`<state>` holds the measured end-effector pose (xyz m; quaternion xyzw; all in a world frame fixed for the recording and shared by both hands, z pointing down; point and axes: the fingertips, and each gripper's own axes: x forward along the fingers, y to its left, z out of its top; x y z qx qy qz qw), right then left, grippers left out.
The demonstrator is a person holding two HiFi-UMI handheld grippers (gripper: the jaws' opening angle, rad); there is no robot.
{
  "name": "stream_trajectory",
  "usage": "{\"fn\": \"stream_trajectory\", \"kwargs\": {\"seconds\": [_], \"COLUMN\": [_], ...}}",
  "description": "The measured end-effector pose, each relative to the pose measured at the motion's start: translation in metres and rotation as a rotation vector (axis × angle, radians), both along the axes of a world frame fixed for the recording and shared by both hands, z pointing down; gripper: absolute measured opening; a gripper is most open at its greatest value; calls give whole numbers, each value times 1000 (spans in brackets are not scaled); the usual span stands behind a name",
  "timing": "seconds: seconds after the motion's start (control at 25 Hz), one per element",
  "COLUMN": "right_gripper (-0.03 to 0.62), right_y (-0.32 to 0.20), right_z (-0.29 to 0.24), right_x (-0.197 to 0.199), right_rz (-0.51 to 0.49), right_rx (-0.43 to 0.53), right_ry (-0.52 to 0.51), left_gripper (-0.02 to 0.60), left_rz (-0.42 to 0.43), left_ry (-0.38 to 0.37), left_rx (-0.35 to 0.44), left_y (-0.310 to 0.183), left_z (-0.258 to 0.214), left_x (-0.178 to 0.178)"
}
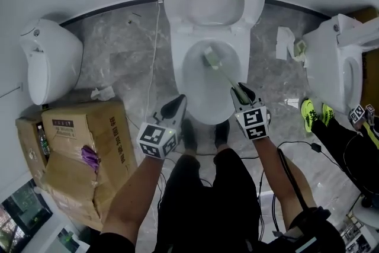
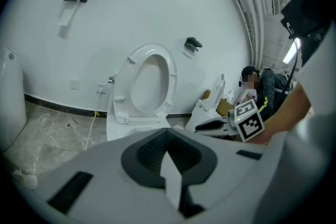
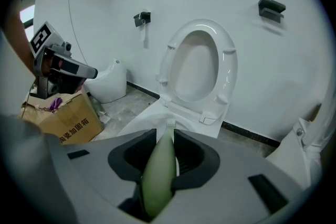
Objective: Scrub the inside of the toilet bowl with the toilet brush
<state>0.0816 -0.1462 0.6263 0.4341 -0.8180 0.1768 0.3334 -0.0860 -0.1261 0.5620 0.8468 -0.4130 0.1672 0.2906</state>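
Toilet brush [image 1: 220, 68] is reaching ahead of my right gripper [image 1: 241, 93], whose fingers are clamping its pale green handle, with the head sitting inside the toilet bowl [image 1: 176, 71]. I'm holding my left gripper [image 1: 174, 106] beside the bowl, fingers pressed together, gripping nothing.

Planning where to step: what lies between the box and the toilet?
Head view: marble floor, a thin white cord along it, crumpled paper by the box, and the left gripper beside the toilet.
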Motion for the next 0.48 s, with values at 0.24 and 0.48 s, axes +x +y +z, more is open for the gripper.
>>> {"fn": "stream_trajectory", "kwargs": {"seconds": [0.24,0.48], "right_gripper": [110,110], "right_y": [-23,-44], "right_z": [30,49], "right_x": [-7,-16], "right_rz": [-46,-110], "right_rx": [1,8], "right_ry": [64,116], "left_gripper": [9,9], "left_rz": [-7,-13], "left_ry": [-3,-1], "left_rx": [-21,-30], "left_y": [-5,-13], "left_z": [23,33], "left_x": [0,2]}}
